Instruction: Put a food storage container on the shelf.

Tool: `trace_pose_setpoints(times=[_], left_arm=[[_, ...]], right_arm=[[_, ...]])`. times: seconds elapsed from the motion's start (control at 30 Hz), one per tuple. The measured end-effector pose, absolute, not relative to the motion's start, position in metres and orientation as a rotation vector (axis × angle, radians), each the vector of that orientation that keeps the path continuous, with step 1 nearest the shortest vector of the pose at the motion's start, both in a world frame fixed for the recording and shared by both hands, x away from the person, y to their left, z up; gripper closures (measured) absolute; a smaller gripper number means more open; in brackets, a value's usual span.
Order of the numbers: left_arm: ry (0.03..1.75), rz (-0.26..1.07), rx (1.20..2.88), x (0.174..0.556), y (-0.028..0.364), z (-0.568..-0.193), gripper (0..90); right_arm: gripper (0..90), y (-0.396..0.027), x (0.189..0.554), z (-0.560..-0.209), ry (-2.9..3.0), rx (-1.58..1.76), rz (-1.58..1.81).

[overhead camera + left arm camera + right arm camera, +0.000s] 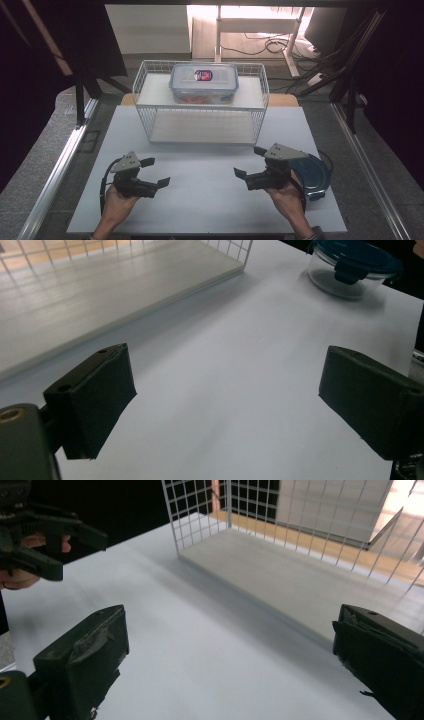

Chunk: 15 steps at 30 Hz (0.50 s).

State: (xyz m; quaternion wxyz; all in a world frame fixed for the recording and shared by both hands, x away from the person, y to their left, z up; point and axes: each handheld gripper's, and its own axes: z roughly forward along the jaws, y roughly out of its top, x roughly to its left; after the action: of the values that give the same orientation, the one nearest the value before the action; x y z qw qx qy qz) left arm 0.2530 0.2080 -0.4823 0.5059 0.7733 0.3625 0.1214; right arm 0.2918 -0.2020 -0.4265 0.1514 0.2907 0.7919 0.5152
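A white wire rack [201, 102] with two shelves stands at the back middle of the white table [205, 190]. On its top shelf sits a clear rectangular container [203, 82] with a blue-rimmed lid. A round glass container with a blue lid [311, 175] [350, 267] rests on the table at the right, just behind my right gripper. My left gripper [156, 172] [225, 405] is held low at the front left, open, nothing between its jaws. My right gripper [250, 162] [230, 660] is at the front right, open and empty, facing the rack's lower shelf [300, 580].
Dark frames and metal rails [60, 160] flank the table on both sides. Cables [270, 47] lie on the floor beyond the rack. The rack's lower shelf [202, 127] is bare. In the right gripper view the left gripper [50, 545] shows at far left.
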Motion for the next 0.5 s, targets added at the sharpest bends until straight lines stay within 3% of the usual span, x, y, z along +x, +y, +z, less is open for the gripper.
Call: trace_pose_setpoints(times=[0.5], left_arm=[[0.92, 0.335, 1.906, 0.231, 0.21, -0.509, 6.7]], right_arm=[[1.5, -0.195, 0.284, -0.478, 2.394, 0.864, 1.322]])
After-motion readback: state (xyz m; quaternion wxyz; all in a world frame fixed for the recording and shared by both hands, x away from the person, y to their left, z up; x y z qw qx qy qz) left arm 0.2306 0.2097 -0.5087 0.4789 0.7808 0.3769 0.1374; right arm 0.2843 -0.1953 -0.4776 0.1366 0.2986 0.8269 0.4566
